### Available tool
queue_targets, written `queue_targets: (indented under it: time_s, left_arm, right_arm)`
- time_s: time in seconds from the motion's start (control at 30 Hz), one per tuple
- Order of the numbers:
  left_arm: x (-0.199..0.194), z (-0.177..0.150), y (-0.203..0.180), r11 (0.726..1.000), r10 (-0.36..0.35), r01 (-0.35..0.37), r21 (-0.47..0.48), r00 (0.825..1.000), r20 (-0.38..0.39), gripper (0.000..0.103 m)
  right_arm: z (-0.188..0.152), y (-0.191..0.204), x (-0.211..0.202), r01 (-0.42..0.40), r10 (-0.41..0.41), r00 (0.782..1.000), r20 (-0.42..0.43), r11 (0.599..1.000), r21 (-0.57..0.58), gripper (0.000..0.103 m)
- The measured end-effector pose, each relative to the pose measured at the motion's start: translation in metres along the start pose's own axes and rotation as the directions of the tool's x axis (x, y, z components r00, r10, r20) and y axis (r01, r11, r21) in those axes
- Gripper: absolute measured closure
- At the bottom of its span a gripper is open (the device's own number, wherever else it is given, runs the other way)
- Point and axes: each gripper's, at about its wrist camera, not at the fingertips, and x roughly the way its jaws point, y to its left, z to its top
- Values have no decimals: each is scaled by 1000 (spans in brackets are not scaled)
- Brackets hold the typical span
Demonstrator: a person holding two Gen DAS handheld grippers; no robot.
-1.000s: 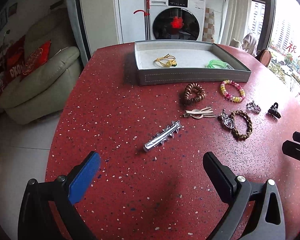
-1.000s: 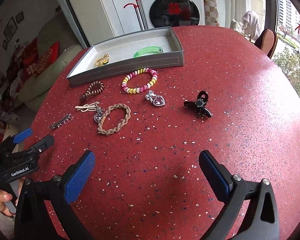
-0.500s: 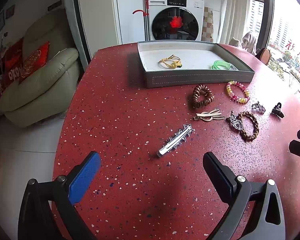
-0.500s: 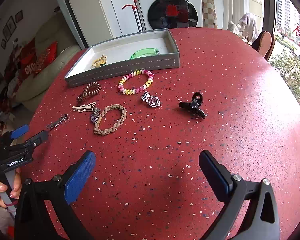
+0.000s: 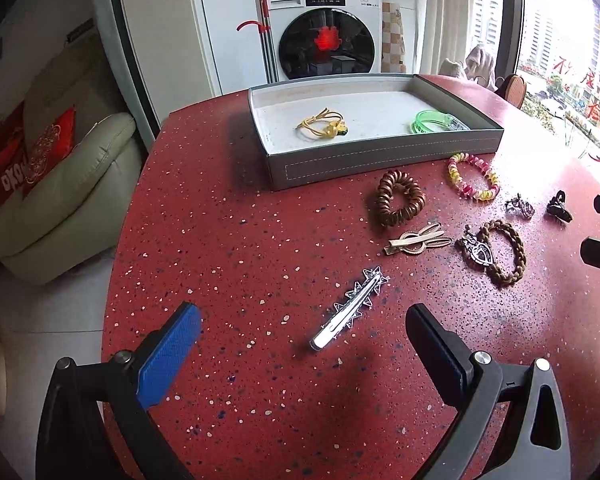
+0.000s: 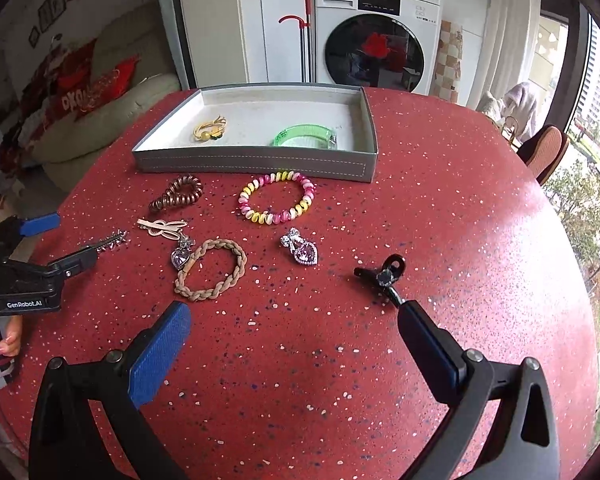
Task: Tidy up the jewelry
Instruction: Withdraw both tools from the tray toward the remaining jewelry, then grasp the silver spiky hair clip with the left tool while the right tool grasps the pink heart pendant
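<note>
Both tongs spread wide, empty: left tongs (image 5: pixel 302 334) low over the star-studded silver clip (image 5: pixel 350 308) on the red counter (image 5: pixel 220 240), right tongs (image 6: pixel 292 332) near the black claw clip (image 6: pixel 382 278). Grey tray (image 6: pixel 256 160) beyond (green bangle (image 6: pixel 304 136) and yellow tie (image 6: pixel 209 130) inside); other pieces loose in front.

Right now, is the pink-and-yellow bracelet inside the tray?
No, the bracelet lies on the red table, in front of the tray.
</note>
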Motion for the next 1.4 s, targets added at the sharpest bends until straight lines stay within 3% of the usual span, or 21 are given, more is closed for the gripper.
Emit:
queue_targets:
  time_s: [0.3,0.43,0.8,0.93,1.0,1.17,1.27,1.4]
  left_arm:
    - [11,6,-6,997,-7,9,78,1000,-23,0]
    - [18,6,-9,996,-12,16,91,999,-41,0]
    - [22,9,-8,997,-45,49,67,997,-58,1]
    - [22,9,-7,994,-98,101,43,993,-71,14]
    - [21,10,-12,994,-86,90,59,994,-68,16]
    - [17,9,-18,991,-106,111,77,992,-73,31]
    - [15,9,-22,987,-134,140,84,988,-78,46]
    - [12,8,-29,984,-134,141,110,988,-76,58]
  right_arm:
    - [22,-8,32,-2,-2,998,-57,998,-67,22]
    - [26,-9,45,7,-15,997,-81,995,-99,28]
    - [32,-2,69,-21,9,994,-113,994,-106,45]
    - [32,-5,70,-39,31,993,-115,997,-69,48]
    - [32,-5,71,-45,39,993,-116,997,-55,49]
    - [32,-3,71,-36,31,993,-118,998,-41,51]
    - [32,-1,70,-31,26,993,-117,999,-36,61]
    - [32,3,68,-23,19,993,-119,999,-31,75]
